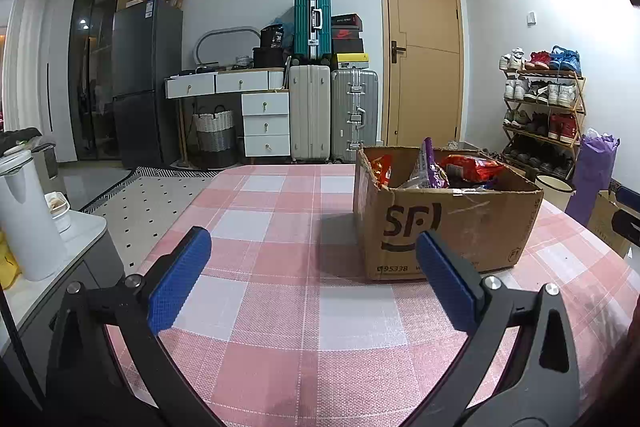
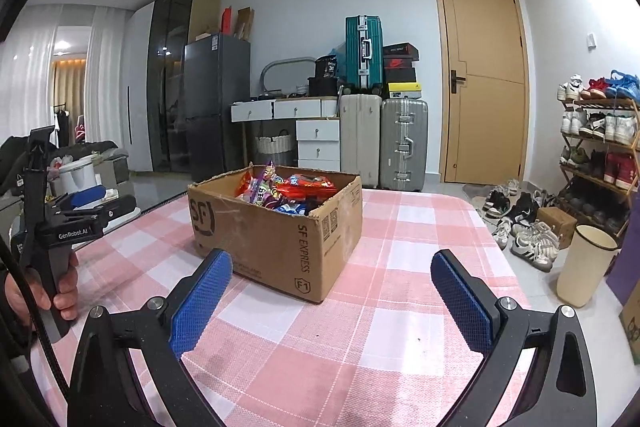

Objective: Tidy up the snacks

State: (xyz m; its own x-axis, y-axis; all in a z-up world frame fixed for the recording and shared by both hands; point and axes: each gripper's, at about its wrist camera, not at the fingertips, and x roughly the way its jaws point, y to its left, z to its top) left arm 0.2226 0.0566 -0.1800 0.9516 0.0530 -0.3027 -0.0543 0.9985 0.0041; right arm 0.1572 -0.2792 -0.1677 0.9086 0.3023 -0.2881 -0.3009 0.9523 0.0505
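While idle, spread grippers (image 1: 314,277) (image 2: 332,301) before box (image 1: 448,223).

One cardboard box (image 2: 276,227) (snack packets beyond counting), two tools (image 1: 312,267) (image 2: 332,291), three suitcases (image 1: 312,23).

Most snack packets (image 2: 280,193) are hidden by the cardboard box (image 2: 276,239) walls; a hand (image 2: 64,287) at lower left is cut off by the frame's edge.
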